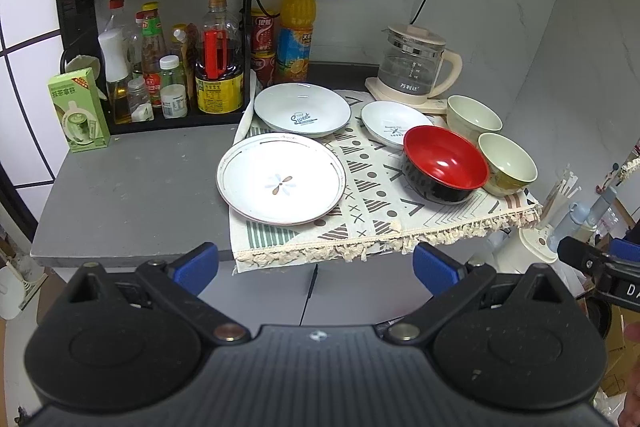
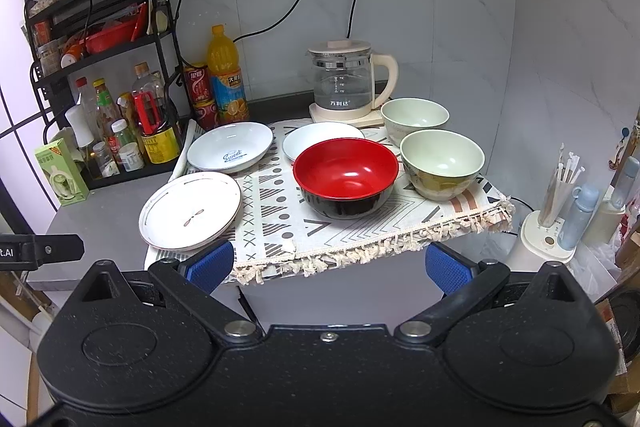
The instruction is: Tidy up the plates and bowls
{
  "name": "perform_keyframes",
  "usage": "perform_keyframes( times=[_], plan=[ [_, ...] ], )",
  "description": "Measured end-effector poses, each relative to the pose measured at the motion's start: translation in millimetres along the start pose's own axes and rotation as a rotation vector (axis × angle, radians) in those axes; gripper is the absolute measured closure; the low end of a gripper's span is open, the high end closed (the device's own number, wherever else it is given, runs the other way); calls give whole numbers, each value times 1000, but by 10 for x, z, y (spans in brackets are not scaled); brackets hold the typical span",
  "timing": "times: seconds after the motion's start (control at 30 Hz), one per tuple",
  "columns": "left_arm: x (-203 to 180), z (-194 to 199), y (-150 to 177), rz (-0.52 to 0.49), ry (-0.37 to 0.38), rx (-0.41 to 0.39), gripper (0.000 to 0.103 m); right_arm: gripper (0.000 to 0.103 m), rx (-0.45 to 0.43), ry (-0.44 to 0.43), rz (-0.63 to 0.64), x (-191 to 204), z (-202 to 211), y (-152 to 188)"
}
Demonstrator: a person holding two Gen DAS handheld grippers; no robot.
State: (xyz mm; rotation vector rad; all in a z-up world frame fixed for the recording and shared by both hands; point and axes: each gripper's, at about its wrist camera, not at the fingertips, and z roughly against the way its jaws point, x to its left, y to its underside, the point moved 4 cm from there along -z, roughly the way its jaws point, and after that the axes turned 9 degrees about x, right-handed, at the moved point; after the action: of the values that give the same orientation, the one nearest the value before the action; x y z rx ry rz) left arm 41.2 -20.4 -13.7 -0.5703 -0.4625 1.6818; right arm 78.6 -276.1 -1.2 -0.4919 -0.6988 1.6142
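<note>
Nothing is sorted yet, by the look of it: you've got three plates and three bowls all lying single on the cloth [image 2: 280,223], no stacks. Both grippers hang off the front edge of the worktop [image 1: 132,183], clear of everything. Left gripper [image 1: 316,267] has its jaws wide apart and holds nothing; same for the right gripper [image 2: 328,265], spread and empty. Plates: the flower plate [image 1: 280,183] sits at the cloth's front-left corner, overhanging onto bare worktop; the Sweet plate [image 1: 302,109] is at the back-left, its rim just beside or touching the flower plate's, can't tell which; the small plate [image 1: 390,123] is back-centre, partly hidden by the red bowl [image 2: 346,173]. Bowls: red one mid-cloth toward the right, near green bowl [image 2: 442,161] just beside it close to the cloth's right edge, far green bowl [image 2: 414,117] behind that, next to the kettle [image 2: 342,83] base. All six dishes look empty and dry, no food or water visible. Kettle seems to have little or nothing in it, hard to tell through the glass. So the whole job is left: I'd guess plates nested into one pile, bowls into another. The red bowl looks wider than the green pair, so it probably goes at the bottom.
</note>
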Motion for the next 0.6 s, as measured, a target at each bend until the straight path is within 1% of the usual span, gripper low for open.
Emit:
perform_keyframes(
  times=[0.27, 0.37, 0.6],
  plan=[
    [-3, -81, -79, 3, -3, 3, 1, 0, 12, 2, 0, 38, -31, -20],
    [-1, -124, -101, 2, -5, 14, 1, 0, 17, -17, -2, 22, -62, -51],
    [3, -214, -168, -3, -9, 32, 1, 0, 38, -18, -26, -33, -176, -125]
  ],
)
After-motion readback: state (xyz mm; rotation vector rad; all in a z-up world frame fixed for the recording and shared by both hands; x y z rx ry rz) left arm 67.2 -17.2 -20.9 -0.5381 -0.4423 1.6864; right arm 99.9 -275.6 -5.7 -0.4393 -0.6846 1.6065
